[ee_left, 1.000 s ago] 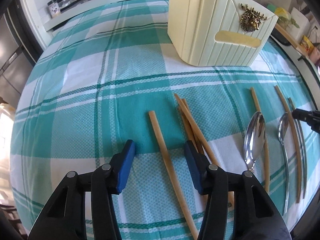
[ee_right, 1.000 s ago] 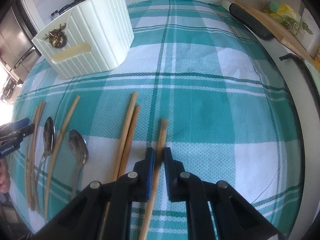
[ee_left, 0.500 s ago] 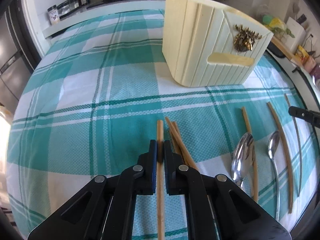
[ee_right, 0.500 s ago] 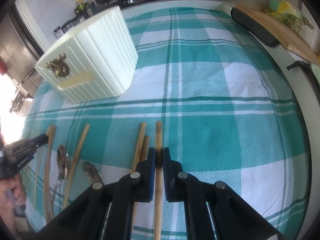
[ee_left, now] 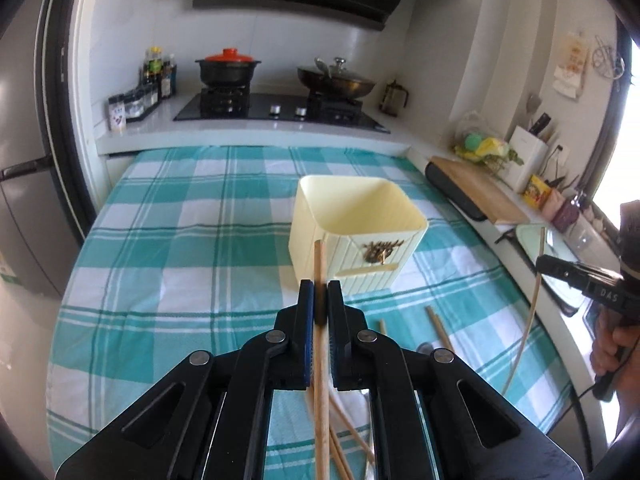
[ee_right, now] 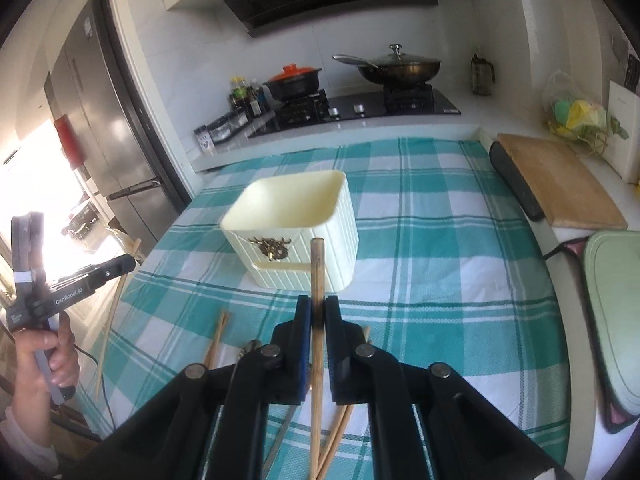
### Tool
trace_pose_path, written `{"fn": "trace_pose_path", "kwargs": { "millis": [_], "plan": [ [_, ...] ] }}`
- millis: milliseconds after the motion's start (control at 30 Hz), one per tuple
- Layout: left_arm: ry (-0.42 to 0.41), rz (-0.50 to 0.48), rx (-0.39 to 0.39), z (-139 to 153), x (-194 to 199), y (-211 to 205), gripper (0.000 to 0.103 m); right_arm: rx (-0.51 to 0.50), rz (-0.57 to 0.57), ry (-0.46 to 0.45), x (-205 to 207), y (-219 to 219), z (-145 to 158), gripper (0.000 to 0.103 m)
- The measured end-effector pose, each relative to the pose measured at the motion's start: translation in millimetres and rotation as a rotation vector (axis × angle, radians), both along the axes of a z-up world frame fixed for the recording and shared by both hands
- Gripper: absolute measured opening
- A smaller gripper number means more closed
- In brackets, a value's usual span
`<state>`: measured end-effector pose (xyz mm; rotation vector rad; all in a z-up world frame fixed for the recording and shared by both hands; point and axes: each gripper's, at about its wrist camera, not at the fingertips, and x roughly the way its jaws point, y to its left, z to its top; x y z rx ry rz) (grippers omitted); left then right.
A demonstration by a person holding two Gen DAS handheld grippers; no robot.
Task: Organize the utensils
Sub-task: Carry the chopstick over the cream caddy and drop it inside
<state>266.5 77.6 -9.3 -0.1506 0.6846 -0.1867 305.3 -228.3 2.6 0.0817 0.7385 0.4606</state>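
Note:
My left gripper [ee_left: 319, 300] is shut on a wooden chopstick [ee_left: 319, 268] and holds it lifted above the checked cloth, its tip pointing at the cream holder box [ee_left: 356, 232]. My right gripper [ee_right: 317, 312] is shut on another wooden chopstick [ee_right: 318, 272], also lifted and pointing at the same box [ee_right: 296, 236]. The box stands open and looks empty. More chopsticks [ee_left: 438, 330] and spoons lie on the cloth below the grippers, partly hidden. Each gripper shows in the other's view, at the right edge [ee_left: 576, 276] and the left edge [ee_right: 100, 276], each with its chopstick.
A teal checked cloth [ee_left: 180, 280] covers the table. Behind it is a stove with a red-lidded pot [ee_left: 228, 66] and a wok [ee_left: 336, 80]. A wooden cutting board [ee_right: 556, 184] and a green board [ee_right: 616, 312] lie at the right side.
Both grippers have lifted their chopsticks off the cloth and risen high, so the views now look over the open top of the box. One second ago the left gripper was open.

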Motion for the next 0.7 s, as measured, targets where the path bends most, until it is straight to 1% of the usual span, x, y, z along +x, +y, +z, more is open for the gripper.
{"fn": "trace_pose_path", "kwargs": {
  "millis": [100, 167, 267, 433, 533, 600, 633, 700],
  "plan": [
    [-0.062, 0.003, -0.021, 10, -9, 3, 0.005, -0.027, -0.011, -0.077, -13, 2, 16, 0.007],
    [-0.08, 0.01, -0.021, 10, -9, 4, 0.005, -0.043, -0.011, -0.11, -17, 4, 21, 0.007],
    [-0.067, 0.009, -0.039, 5, -6, 6, 0.005, -0.031, -0.003, -0.115, -19, 6, 24, 0.007],
    [-0.07, 0.01, -0.049, 2, -7, 5, 0.0, -0.03, -0.002, -0.131, -24, 7, 29, 0.007],
    [-0.039, 0.004, -0.044, -1, -3, 5, 0.0, -0.025, -0.006, -0.13, -23, 5, 31, 0.007],
    [0.019, 0.006, -0.04, -9, 5, 7, 0.003, -0.022, -0.009, -0.13, -24, 5, 33, 0.007],
    [0.062, 0.003, -0.035, -17, 12, 8, 0.006, -0.022, -0.008, -0.131, -26, 4, 34, 0.007],
    [0.139, -0.006, -0.023, -36, 26, 9, 0.028, -0.023, -0.008, -0.133, -28, 3, 34, 0.007]
  ]
}}
